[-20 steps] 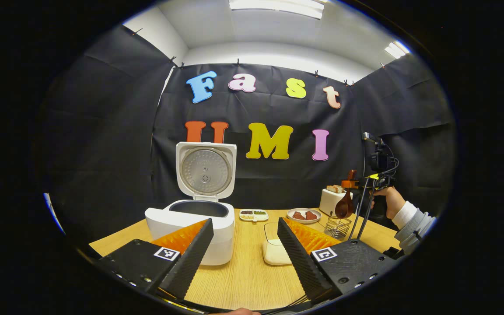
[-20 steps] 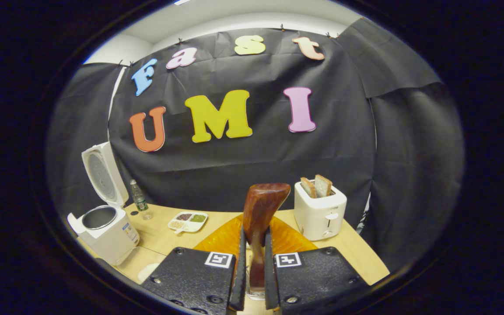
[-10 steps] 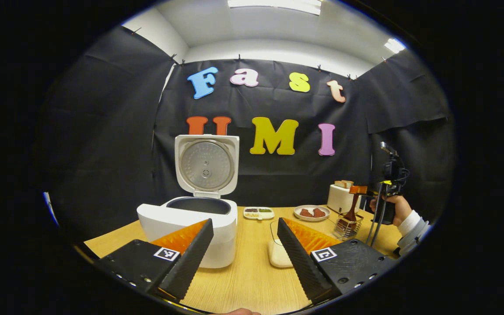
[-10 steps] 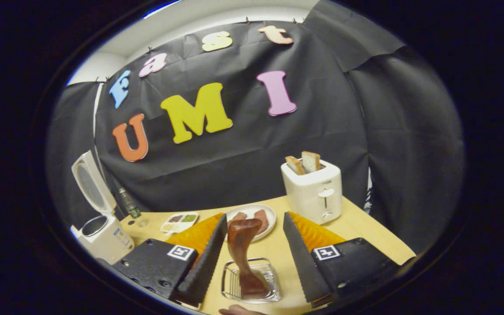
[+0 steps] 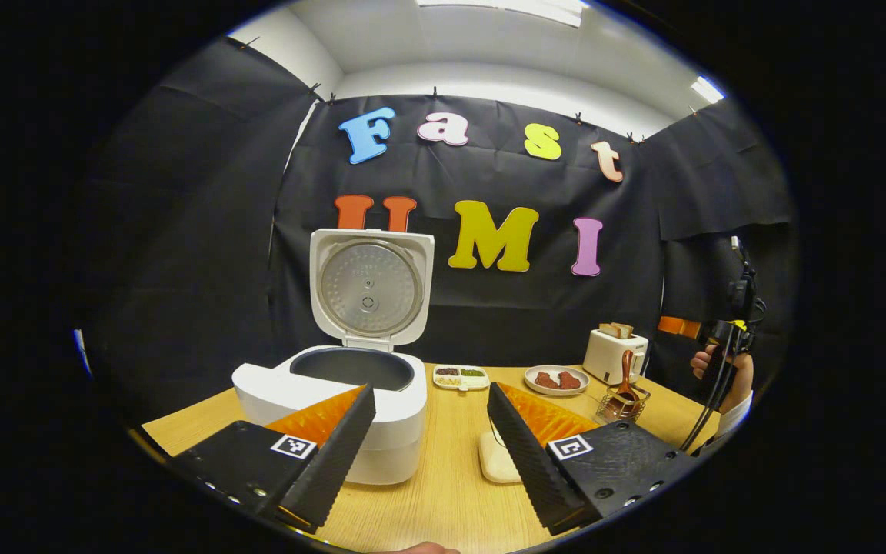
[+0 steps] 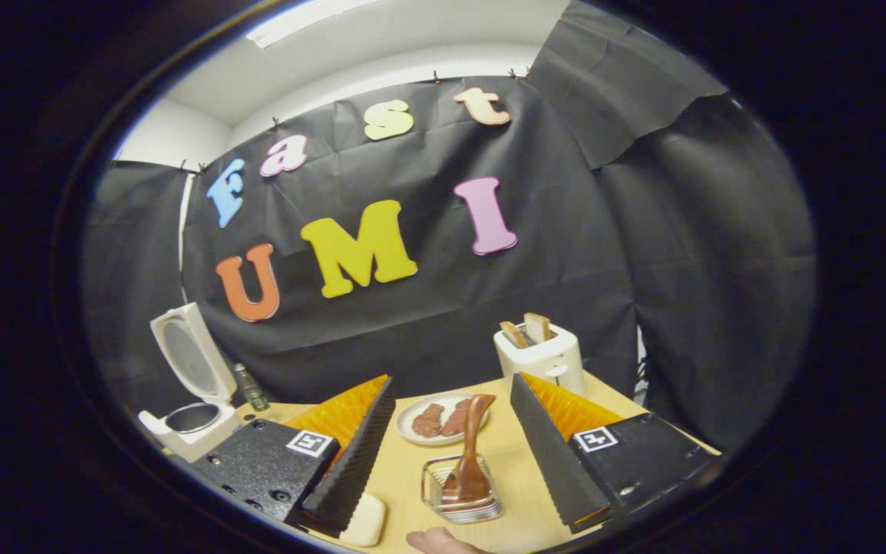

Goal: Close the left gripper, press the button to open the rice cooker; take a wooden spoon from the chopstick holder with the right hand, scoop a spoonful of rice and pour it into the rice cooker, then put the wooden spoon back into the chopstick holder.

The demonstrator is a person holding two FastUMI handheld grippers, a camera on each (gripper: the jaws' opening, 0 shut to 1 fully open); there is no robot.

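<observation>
One wooden spoon (image 6: 467, 460); two toast slices (image 6: 526, 330)

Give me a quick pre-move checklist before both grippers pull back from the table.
1. Wooden spoon standing in the chopstick holder: ok.
2. Right gripper open, fingers apart from the spoon: ok.
3. Left gripper open, holding nothing: ok.
4. Rice cooker lid up: ok.
5. Rice inside the cooker pot: cannot tell, the inside is hidden from here.
6. Toaster and plate apart from the right gripper's fingers: ok.
</observation>
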